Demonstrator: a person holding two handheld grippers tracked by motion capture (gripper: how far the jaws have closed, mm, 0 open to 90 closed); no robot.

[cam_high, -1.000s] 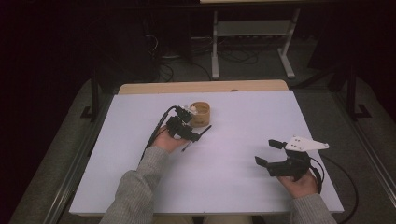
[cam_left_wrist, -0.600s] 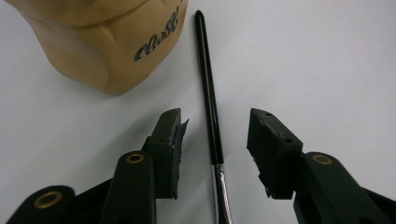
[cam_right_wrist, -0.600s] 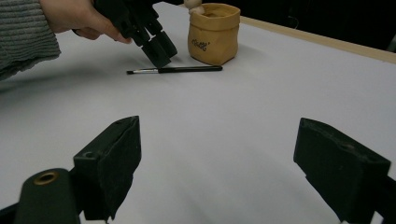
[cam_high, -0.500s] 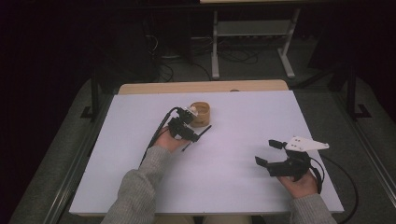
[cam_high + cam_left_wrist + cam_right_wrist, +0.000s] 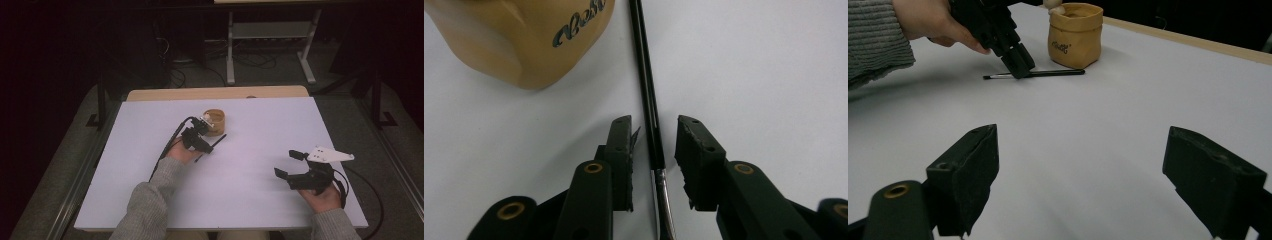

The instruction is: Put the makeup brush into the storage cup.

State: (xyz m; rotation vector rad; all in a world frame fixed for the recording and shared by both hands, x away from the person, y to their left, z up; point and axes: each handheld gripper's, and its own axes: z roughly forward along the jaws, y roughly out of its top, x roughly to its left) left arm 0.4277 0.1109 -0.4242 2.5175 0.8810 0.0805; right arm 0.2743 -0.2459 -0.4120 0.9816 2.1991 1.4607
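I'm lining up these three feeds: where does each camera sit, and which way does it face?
High view: above the person's side, looking forward and down on the table; forearms, both hands.
Left gripper view: on the left claw, looking down at a thin black brush between its jaws.
Right gripper view: on the right claw, looking level across the table.
Shared: brush and tan pouch.

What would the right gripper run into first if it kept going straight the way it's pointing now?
Probably nothing close: the right gripper has open jaws facing bare white table. Farther along lie the thin black brush under the left gripper, then the tan pouch, though depth is hard to judge.
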